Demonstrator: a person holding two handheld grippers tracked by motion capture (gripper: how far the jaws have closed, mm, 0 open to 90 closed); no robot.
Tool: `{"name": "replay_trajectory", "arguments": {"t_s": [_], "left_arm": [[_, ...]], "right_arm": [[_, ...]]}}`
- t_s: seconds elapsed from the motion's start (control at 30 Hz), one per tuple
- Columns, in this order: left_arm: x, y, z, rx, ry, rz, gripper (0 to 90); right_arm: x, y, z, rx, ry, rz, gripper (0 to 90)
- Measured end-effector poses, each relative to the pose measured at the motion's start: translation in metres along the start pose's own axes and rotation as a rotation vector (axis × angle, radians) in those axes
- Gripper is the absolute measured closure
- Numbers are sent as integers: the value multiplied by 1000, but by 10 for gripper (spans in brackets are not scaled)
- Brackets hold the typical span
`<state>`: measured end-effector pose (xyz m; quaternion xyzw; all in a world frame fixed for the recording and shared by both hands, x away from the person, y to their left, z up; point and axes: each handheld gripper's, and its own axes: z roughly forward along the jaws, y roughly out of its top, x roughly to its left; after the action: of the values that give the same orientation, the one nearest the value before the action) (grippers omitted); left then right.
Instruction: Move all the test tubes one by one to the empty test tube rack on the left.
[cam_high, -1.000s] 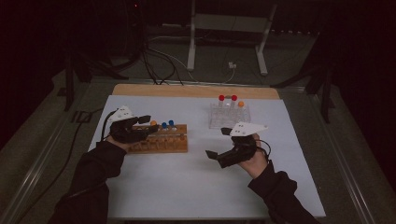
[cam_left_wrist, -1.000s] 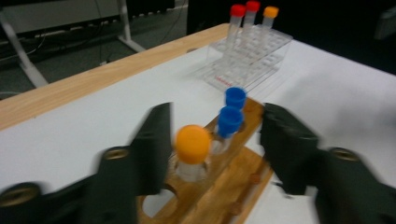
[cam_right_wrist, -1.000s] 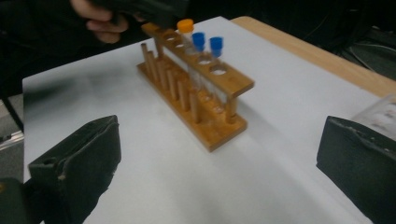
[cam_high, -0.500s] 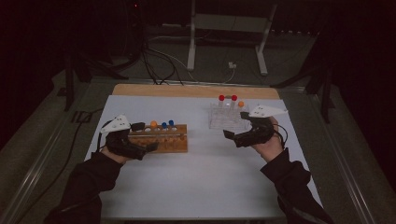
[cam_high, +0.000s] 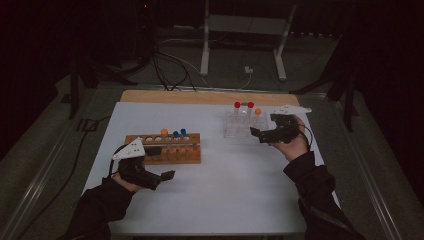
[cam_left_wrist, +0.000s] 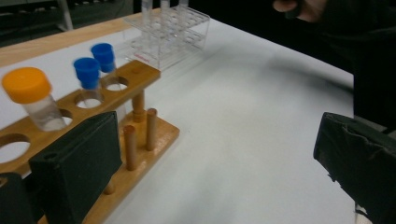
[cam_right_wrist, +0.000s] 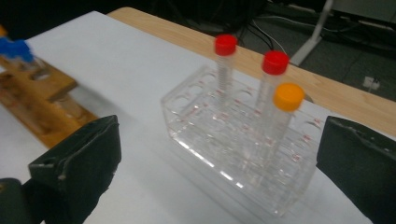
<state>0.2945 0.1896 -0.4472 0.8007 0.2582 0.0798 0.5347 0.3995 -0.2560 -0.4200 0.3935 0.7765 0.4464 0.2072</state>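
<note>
On the white table, the left gripper stood wide apart and empty just in front of the wooden tube rack. Its jaws had just been opening. The right gripper was also spread wide, holding nothing, beside the clear plastic rack with red-capped and orange-capped tubes.

The table top is white, with a pale wooden strip along its far edge. The wooden rack is honey brown and carries 1 orange-capped tube and 2 blue-capped tubes. The clear plastic rack, with what look like faint red markings, holds 2 red-capped tubes and 1 orange-capped tube. Both grippers' pads are black. The sleeves are dark.
</note>
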Motion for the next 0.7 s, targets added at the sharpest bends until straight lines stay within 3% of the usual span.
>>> {"name": "replay_trajectory", "arguments": {"t_s": [0.23, 0.33, 0.5, 0.7], "left_arm": [[-2, -3, 0, -3, 3, 0, 17], [-2, -3, -1, -9, 4, 3, 17], [-1, -4, -2, -10, 9, 2, 17], [-1, -4, -1, -5, 10, 5, 17]], "right_arm": [[-9, -7, 15, 17, -33, 27, 63], [-12, -9, 19, 19, -43, 19, 254], [-15, -12, 27, 16, -87, 33, 392], [-23, -11, 39, 52, -136, 23, 516]]}}
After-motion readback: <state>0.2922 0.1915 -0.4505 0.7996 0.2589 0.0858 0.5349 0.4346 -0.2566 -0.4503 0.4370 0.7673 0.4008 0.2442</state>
